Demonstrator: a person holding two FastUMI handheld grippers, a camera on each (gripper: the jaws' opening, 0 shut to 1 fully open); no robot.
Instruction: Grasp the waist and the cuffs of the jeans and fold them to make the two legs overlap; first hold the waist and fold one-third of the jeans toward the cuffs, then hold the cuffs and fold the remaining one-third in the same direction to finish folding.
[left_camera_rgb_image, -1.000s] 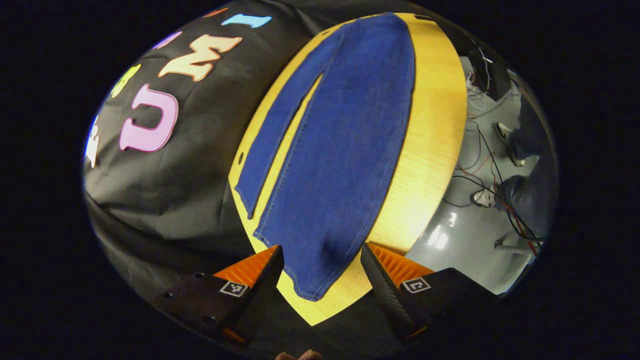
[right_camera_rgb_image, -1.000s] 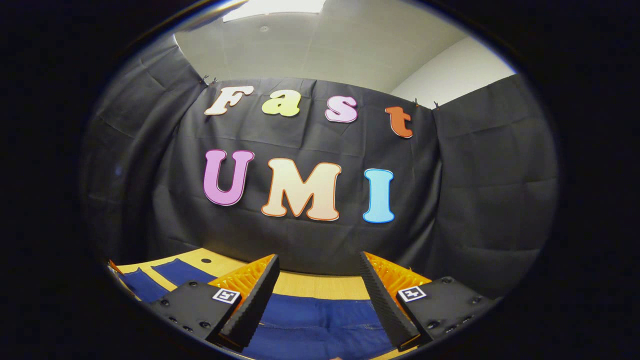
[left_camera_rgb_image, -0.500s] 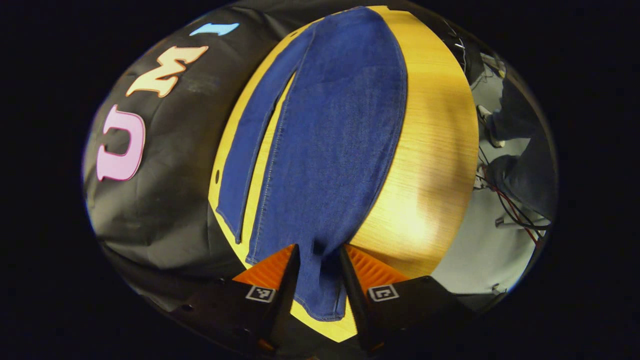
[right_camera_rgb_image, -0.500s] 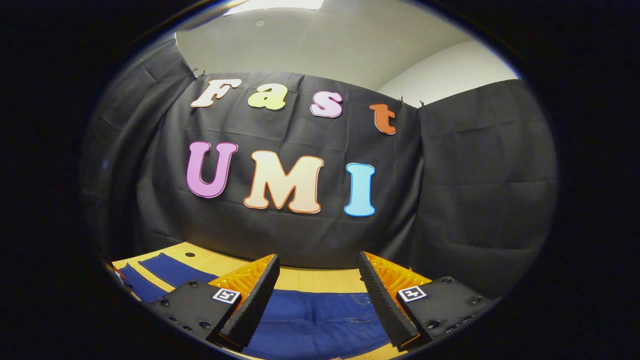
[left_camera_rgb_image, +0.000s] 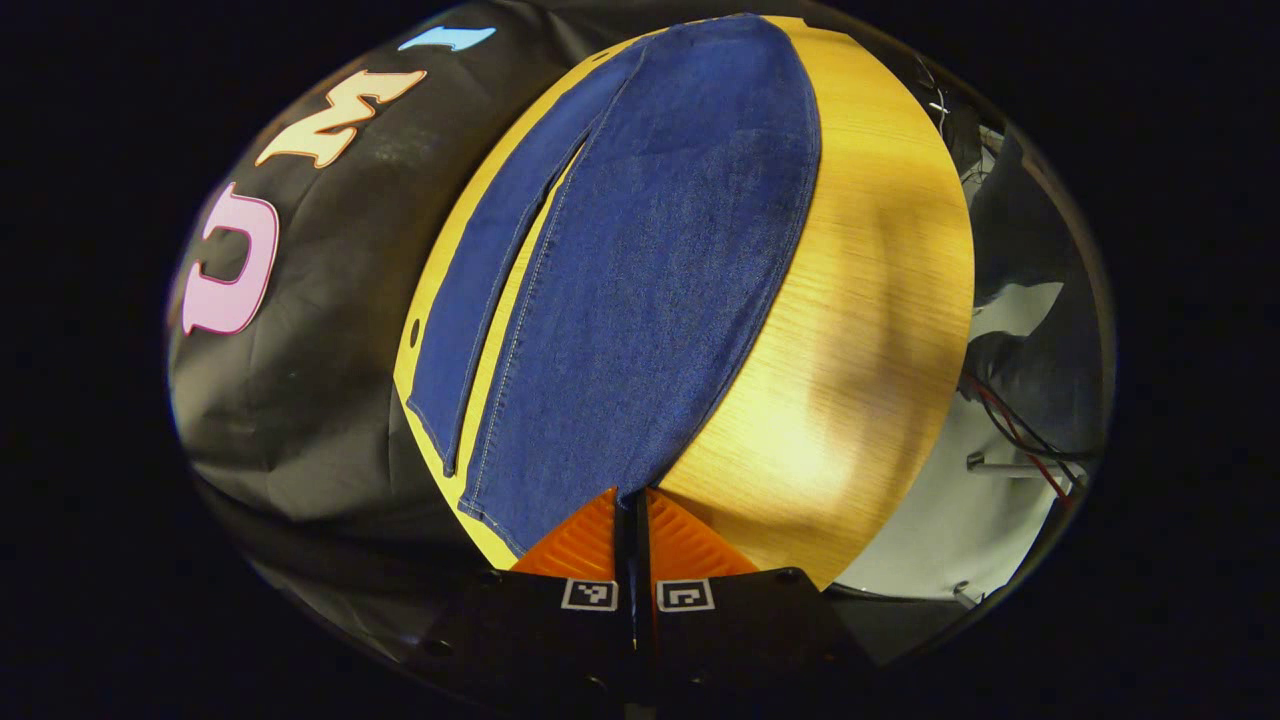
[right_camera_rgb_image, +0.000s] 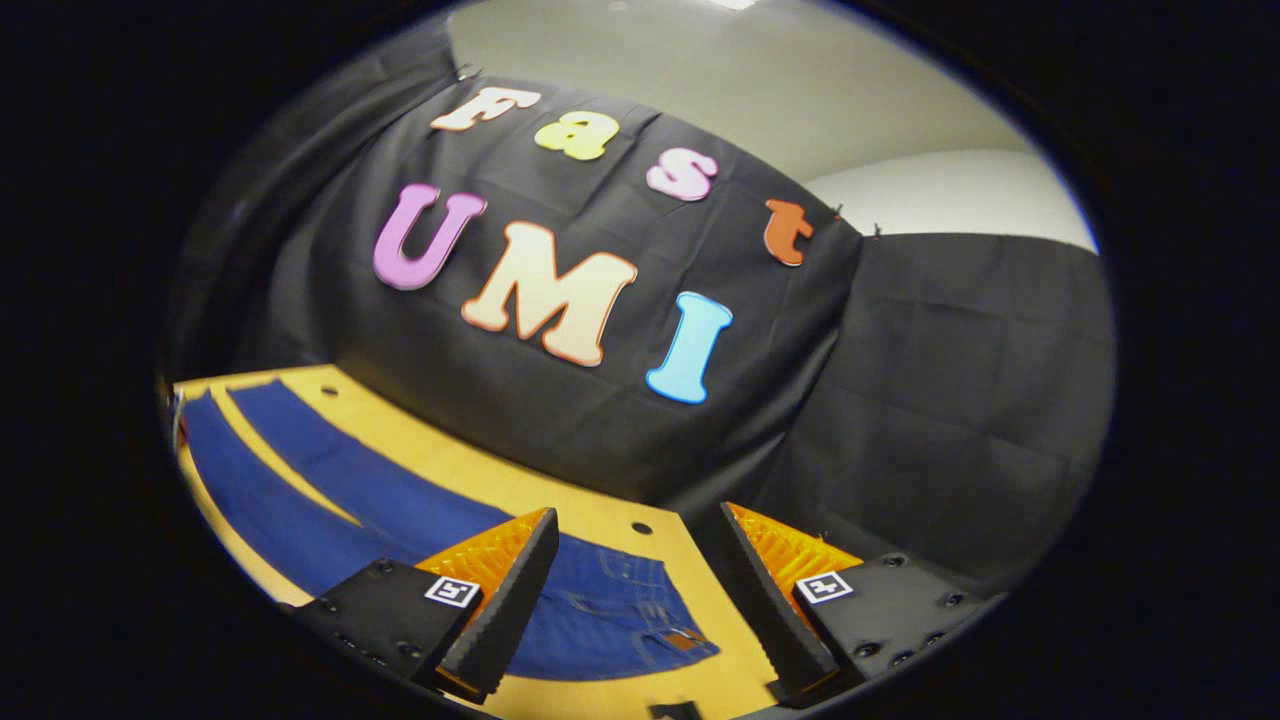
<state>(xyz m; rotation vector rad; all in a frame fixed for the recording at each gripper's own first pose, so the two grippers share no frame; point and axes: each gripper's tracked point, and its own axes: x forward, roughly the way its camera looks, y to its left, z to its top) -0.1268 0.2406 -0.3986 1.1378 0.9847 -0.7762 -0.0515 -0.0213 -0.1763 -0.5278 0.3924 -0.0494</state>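
Observation:
Blue jeans (left_camera_rgb_image: 650, 260) lie flat on the wooden table (left_camera_rgb_image: 870, 300), legs side by side with a narrow gap between them. My left gripper (left_camera_rgb_image: 632, 505) is shut on the cuff of the wider, nearer leg, and the cloth runs in between its closed fingers. The other leg (left_camera_rgb_image: 470, 300) lies to the left. In the right gripper view the waist of the jeans (right_camera_rgb_image: 610, 620) lies on the table (right_camera_rgb_image: 500, 480) between and beyond my open right gripper (right_camera_rgb_image: 640, 600), which hovers above it. The legs (right_camera_rgb_image: 290, 480) stretch away to the left.
The black cloth wall (right_camera_rgb_image: 900, 400) stands close behind the table's far edge. Small holes (right_camera_rgb_image: 641, 527) mark the tabletop. In the left gripper view, grey floor with cables (left_camera_rgb_image: 1010, 440) and a person's dark trouser legs (left_camera_rgb_image: 1040, 330) lie past the table's right edge.
My left gripper has moved onto the cuff and closed on it. The right gripper has tilted and shifted, bringing the waist and both legs into its view, and stays open.

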